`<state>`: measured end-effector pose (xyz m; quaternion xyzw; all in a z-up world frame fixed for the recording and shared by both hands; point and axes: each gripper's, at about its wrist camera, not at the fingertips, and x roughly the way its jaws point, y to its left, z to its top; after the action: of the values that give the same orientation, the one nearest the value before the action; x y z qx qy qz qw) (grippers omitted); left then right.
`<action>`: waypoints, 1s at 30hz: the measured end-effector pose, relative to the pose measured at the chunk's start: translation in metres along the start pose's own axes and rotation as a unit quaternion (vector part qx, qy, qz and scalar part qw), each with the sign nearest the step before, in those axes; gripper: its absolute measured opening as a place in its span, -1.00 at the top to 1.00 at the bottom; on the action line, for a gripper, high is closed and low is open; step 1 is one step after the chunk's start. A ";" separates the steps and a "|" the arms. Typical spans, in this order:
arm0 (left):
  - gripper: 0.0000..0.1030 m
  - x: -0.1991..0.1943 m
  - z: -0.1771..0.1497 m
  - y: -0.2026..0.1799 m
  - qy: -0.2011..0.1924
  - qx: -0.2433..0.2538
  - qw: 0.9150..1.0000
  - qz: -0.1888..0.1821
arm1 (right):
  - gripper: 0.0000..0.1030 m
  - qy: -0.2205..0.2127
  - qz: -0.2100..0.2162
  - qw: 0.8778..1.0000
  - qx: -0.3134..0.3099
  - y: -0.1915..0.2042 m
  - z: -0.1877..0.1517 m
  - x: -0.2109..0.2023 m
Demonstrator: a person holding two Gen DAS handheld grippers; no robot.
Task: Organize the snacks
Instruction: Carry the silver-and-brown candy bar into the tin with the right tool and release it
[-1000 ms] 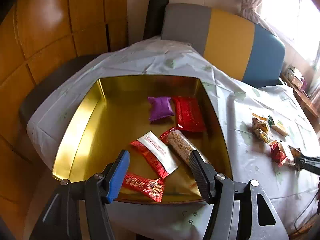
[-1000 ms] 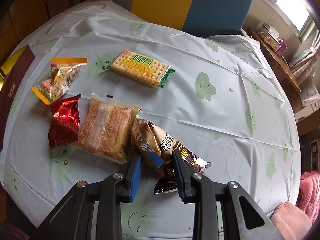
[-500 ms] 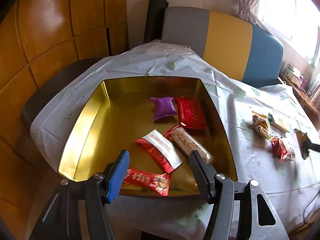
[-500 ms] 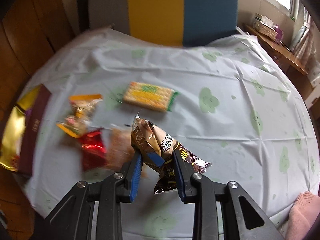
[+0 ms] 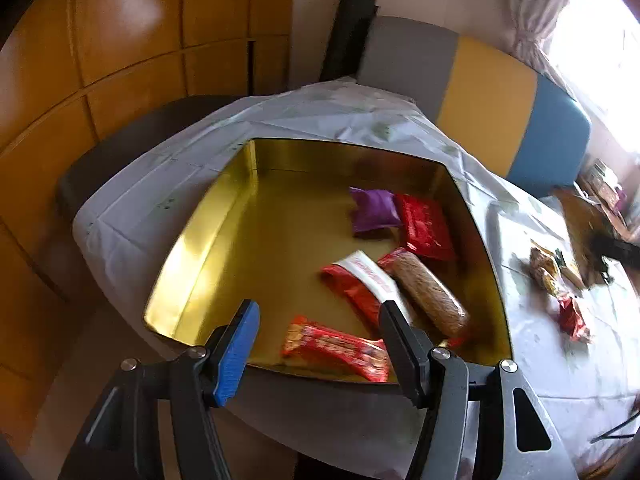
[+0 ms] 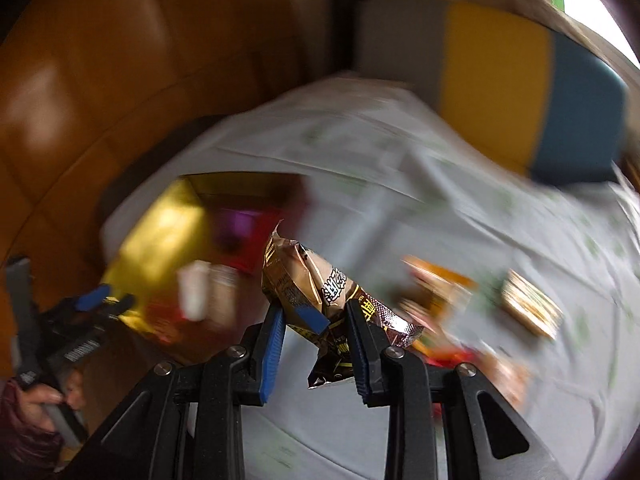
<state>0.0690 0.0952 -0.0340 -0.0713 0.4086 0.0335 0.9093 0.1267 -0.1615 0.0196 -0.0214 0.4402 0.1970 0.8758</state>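
A gold tray (image 5: 200, 264) on the white tablecloth holds a purple pack (image 5: 374, 210), a red pack (image 5: 426, 226), a red-and-white pack (image 5: 360, 280), a clear-wrapped grain bar (image 5: 430, 294) and a red bar (image 5: 336, 348). My left gripper (image 5: 316, 320) is open and empty above the tray's near edge. My right gripper (image 6: 314, 318) is shut on a brown foil snack pack (image 6: 316, 288), held in the air above the table. The tray (image 6: 156, 236) is blurred to its left. The left gripper (image 6: 100, 300) shows at lower left.
Loose snacks lie on the cloth right of the tray: a red pack (image 5: 572, 318), a yellow-brown pack (image 5: 544, 270), a cracker pack (image 6: 528, 310). A grey, yellow and blue chair (image 5: 500, 100) stands behind the table. Wooden panels (image 5: 120, 40) are at left.
My right gripper lifted the brown pack off the table and swung left toward the tray; its view is now blurred. My left gripper drew back a little from the tray.
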 end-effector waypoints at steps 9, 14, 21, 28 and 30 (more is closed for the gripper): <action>-0.22 0.004 -0.005 0.022 0.005 -0.019 1.000 0.009 | 0.39 0.040 0.016 0.992 -0.118 0.098 0.040 0.099; -0.22 0.011 -0.008 0.028 0.015 -0.026 1.000 0.007 | 0.34 0.094 -0.020 0.984 -0.147 0.105 0.022 0.147; -0.22 0.010 -0.010 0.027 0.012 -0.027 1.000 0.001 | 0.19 0.069 -0.020 0.990 -0.123 0.095 0.026 0.128; -0.22 0.001 -0.008 0.019 0.003 -0.017 1.000 0.000 | 0.19 0.033 -0.037 0.993 -0.104 0.082 0.018 0.092; -0.22 -0.002 -0.008 0.016 0.001 -0.011 1.000 -0.001 | 0.19 0.028 -0.040 0.993 -0.107 0.081 0.011 0.084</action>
<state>0.0601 0.1093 -0.0396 -0.0814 0.4089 0.0375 0.9082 0.1506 -0.0571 -0.0282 -0.1381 0.4398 0.2070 0.8629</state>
